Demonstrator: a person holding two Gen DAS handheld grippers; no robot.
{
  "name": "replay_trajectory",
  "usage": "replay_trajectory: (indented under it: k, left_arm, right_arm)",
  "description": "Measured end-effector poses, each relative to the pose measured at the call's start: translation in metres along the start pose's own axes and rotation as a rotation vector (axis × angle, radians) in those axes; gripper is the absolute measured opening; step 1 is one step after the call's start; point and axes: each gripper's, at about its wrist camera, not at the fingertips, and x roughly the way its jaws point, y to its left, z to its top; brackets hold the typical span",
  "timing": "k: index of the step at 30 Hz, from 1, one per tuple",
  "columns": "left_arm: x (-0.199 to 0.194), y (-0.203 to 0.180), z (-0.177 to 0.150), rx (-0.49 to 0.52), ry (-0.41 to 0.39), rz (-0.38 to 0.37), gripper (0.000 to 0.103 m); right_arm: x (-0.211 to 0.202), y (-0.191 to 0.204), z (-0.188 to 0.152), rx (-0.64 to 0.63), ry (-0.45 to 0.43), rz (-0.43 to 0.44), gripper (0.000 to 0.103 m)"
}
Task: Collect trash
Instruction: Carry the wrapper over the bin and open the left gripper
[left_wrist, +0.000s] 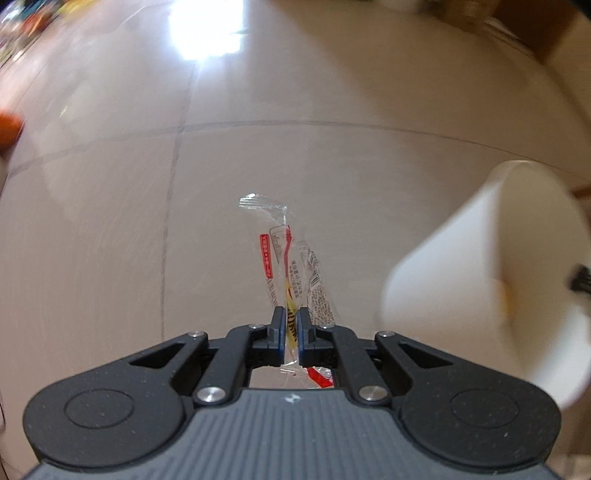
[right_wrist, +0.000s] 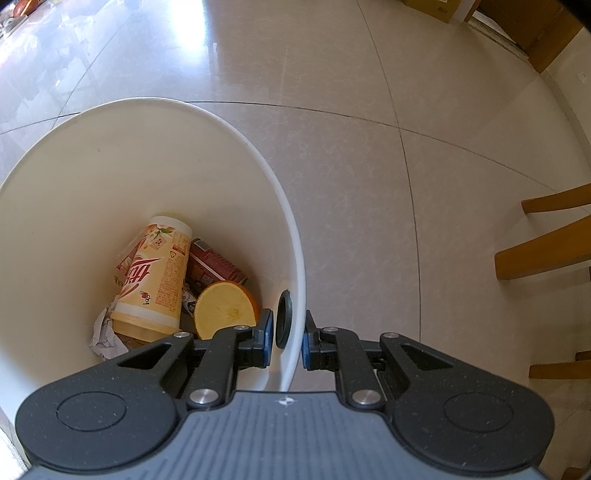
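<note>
My left gripper (left_wrist: 290, 328) is shut on a clear plastic wrapper (left_wrist: 291, 266) with red and yellow print, held above the tiled floor; the wrapper sticks out ahead of the fingertips. To its right hangs a white bin (left_wrist: 480, 280), blurred and tilted. In the right wrist view my right gripper (right_wrist: 288, 338) is shut on the wall of that white bin (right_wrist: 74, 192), one finger inside and one outside. Inside lie a tall paper cup (right_wrist: 155, 273), a red can (right_wrist: 216, 264), half an orange (right_wrist: 225, 308) and crumpled paper (right_wrist: 105, 334).
Glossy beige floor tiles (right_wrist: 351, 166) with dark grout lines stretch ahead. Wooden chair legs (right_wrist: 546, 251) stand at the right. A wooden cabinet and a cardboard box (right_wrist: 436, 7) sit at the far right. Blurred colourful clutter (left_wrist: 22, 22) lies at the far left.
</note>
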Motion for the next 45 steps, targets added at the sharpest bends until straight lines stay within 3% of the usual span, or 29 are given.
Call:
replay_trajectory:
  k: [9,18,19,24,26,29,36,41,43,45]
  left_arm:
    - [-0.09,-0.087,0.024,0.2,-0.101,-0.157,0.004]
    - [-0.07,-0.152,0.024,0.284,-0.07,-0.234,0.007]
    - [-0.073,-0.162,0.021,0.296,-0.071,-0.227,0.011]
    - [-0.07,-0.172,0.017,0.321,-0.09,-0.175,0.065]
    - [-0.075,-0.172,0.015,0.326,-0.127,-0.151,0.08]
    - [-0.083,-0.171,0.013,0.33,-0.162,-0.113,0.092]
    - [-0.089,-0.162,-0.003,0.274,-0.229,-0.038,0.098]
    - [-0.077,-0.142,-0.022,0.151,-0.242,0.004,0.1]
    - [-0.061,-0.138,-0.025,0.116,-0.221,0.027,0.1]
    - [-0.043,-0.137,-0.021,0.107,-0.131,0.058,0.1]
  right_arm:
    - [-0.001,-0.001,0.0,0.008,-0.001,0.005,0.017]
    - [-0.001,-0.002,0.0,0.007,-0.001,0.014,0.017]
    - [-0.001,-0.003,0.0,0.011,0.0,0.019,0.017]
    - [-0.002,-0.003,-0.001,0.009,-0.001,0.028,0.017]
    - [-0.003,-0.004,-0.002,0.007,-0.002,0.033,0.017]
    - [-0.005,-0.004,-0.002,0.007,-0.004,0.037,0.017]
    - [-0.014,-0.006,-0.006,0.007,-0.017,0.054,0.019]
    - [-0.025,-0.007,-0.008,0.007,-0.038,0.061,0.022]
    - [-0.03,-0.004,-0.01,-0.009,-0.047,0.057,0.025]
    - [-0.033,-0.002,-0.013,-0.018,-0.051,0.053,0.029]
